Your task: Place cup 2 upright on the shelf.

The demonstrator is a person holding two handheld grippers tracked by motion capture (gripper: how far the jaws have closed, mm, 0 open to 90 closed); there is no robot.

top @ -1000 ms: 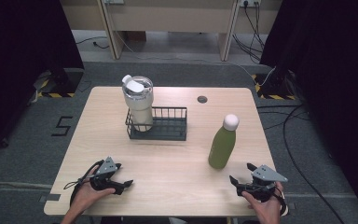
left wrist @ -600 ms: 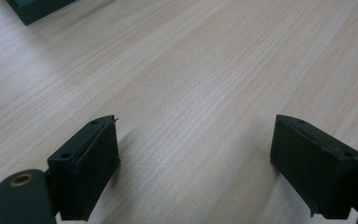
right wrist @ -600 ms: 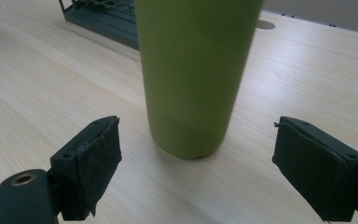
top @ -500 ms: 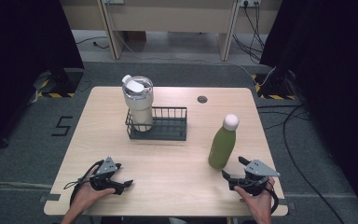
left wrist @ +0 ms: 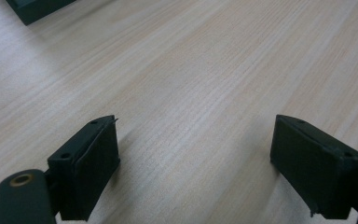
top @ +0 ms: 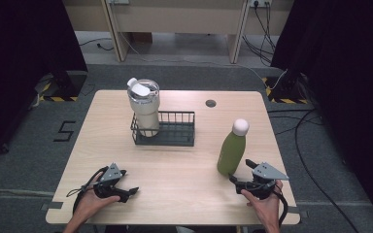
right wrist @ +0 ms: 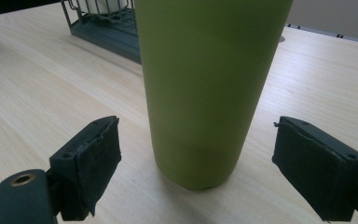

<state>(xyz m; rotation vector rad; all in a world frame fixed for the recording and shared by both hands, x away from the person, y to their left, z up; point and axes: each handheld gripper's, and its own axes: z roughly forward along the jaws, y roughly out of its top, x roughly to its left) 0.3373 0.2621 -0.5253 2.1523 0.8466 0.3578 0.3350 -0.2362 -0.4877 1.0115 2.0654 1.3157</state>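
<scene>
A tall green bottle (top: 232, 153) with a white cap stands upright on the right half of the wooden table (top: 184, 204). My right gripper (top: 241, 172) lies low at the bottle's foot and points at it. In the right gripper view the green bottle (right wrist: 205, 84) rises just ahead, in line with the gap of my right gripper (right wrist: 196, 168). Both pads stand clear of its sides, so the jaws are open. My left gripper (top: 128, 192) rests near the front left edge, held by a hand. In its own view my left gripper (left wrist: 196, 163) is open over bare wood.
A dark wire basket (top: 175, 136) sits at mid-table with a clear lidded tumbler (top: 144, 109) standing in its left end. A small round grommet (top: 211, 103) is set in the table near the back edge. Dark curtains flank the table.
My right gripper has slid left and a little forward along the table, up to the base of the green bottle. The left gripper has stayed where it was.
</scene>
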